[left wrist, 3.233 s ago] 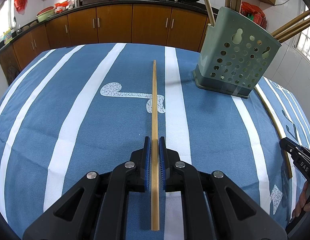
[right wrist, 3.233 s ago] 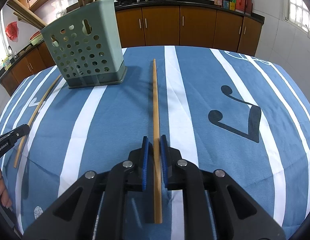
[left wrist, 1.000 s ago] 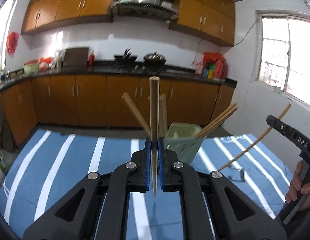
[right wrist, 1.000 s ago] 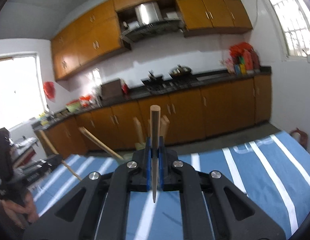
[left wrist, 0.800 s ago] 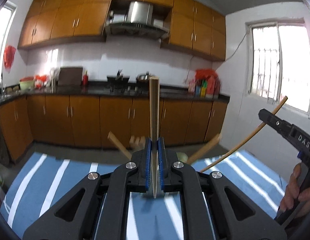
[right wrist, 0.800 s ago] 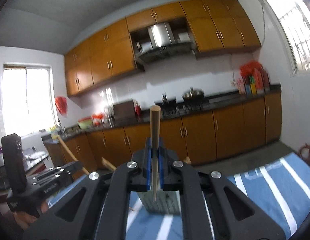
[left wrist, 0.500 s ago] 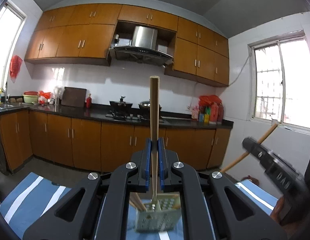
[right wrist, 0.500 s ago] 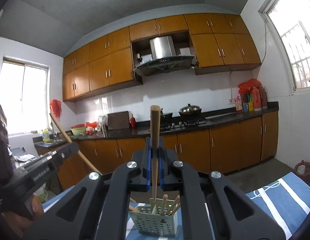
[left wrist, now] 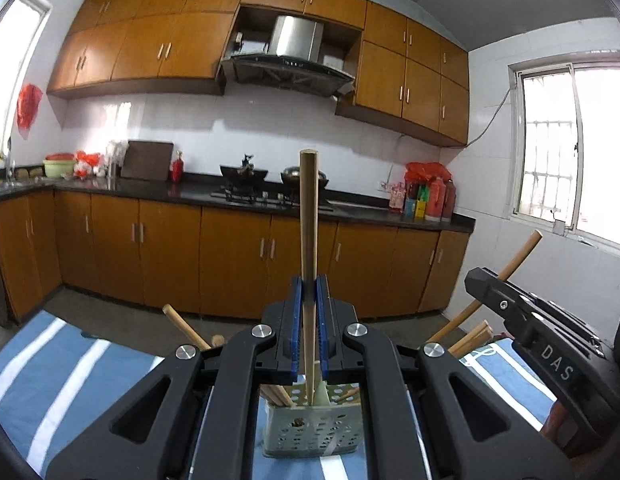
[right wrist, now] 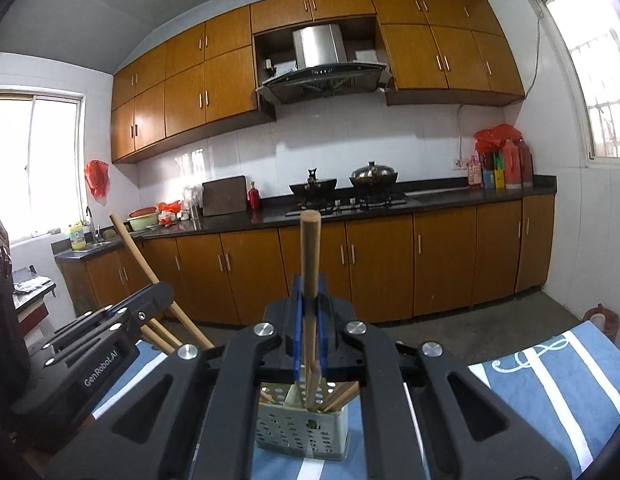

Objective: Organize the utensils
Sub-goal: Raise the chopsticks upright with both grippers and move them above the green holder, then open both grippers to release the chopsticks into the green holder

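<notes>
My left gripper [left wrist: 308, 320] is shut on a wooden chopstick [left wrist: 308, 220] that stands upright, its lower tip just above or inside the mouth of the green perforated holder [left wrist: 310, 428]. Several chopsticks lean out of that holder. My right gripper [right wrist: 308, 320] is shut on a second upright chopstick [right wrist: 310, 256], its lower end among the sticks in the same holder [right wrist: 302, 432]. In each wrist view the other gripper shows close by: the right gripper [left wrist: 479, 282] at the right, the left gripper [right wrist: 160, 292] at the left. Both hold slanted sticks [left wrist: 517, 258] [right wrist: 136, 252].
The holder stands on a blue tablecloth with white stripes [left wrist: 62, 364] [right wrist: 557, 380]. Beyond the table are brown kitchen cabinets [left wrist: 170, 256], a dark counter with a stove and pots [right wrist: 349, 200], and a window [left wrist: 569, 140] on the right wall.
Both grippers have moved forward and towards each other with their chopsticks. The holder has slid from ahead to directly below the held sticks.
</notes>
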Tool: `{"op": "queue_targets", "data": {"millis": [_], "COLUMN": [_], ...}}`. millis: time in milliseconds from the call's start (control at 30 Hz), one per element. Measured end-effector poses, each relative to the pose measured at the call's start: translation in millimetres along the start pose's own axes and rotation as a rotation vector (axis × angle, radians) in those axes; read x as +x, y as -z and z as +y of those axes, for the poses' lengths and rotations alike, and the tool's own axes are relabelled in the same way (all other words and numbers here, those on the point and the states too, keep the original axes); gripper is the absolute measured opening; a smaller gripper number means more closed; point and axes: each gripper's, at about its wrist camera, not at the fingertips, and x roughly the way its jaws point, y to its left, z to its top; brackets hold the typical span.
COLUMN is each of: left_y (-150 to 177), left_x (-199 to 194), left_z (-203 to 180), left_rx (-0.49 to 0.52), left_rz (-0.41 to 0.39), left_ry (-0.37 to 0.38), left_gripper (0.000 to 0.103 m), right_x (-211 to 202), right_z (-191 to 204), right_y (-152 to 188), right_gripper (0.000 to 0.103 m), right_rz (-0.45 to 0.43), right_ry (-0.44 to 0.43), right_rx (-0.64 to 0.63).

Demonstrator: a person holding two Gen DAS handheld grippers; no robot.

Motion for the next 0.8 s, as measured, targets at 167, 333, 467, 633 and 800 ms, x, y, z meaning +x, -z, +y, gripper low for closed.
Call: {"op": "queue_targets", "data": {"millis": [167, 333, 467, 633, 800], "left_y": [1.4, -4.3, -9.6, -15.4, -9.9], "left_x": [0.1, -4.5, -13.2, -31.2, -56.7], "left_z": [1.7, 3.4, 5.7, 7.9, 16.8], "left_rx": [-0.012, -0.015, -0.022, -0.018, -0.010], "left_rz": [0.022, 0.016, -0.001, -0.012, 0.009], "left_ry": [0.022, 0.020, 0.016, 0.017, 0.004], "left_gripper": [0.008, 0.025, 0.034, 0.034, 0.036], "right_x": [-3.1, -15.4, -30.5, -53.7, -80.1], "right_z": [0.8, -2.8, -3.7, -6.8, -8.6], "right_y": [2.6, -1.1, -0.2, 6.4, 25.1], "right_gripper": [0.019, 0.023, 0.028, 0.038, 0.053], "right_rz": [0.011, -0.009, -0.027, -0.036, -0.027], "right_ry": [-0.001, -0.002, 0.000, 0.002, 0.023], "right_rx": [0.017, 0.028, 0.039, 0.045, 0.037]}}
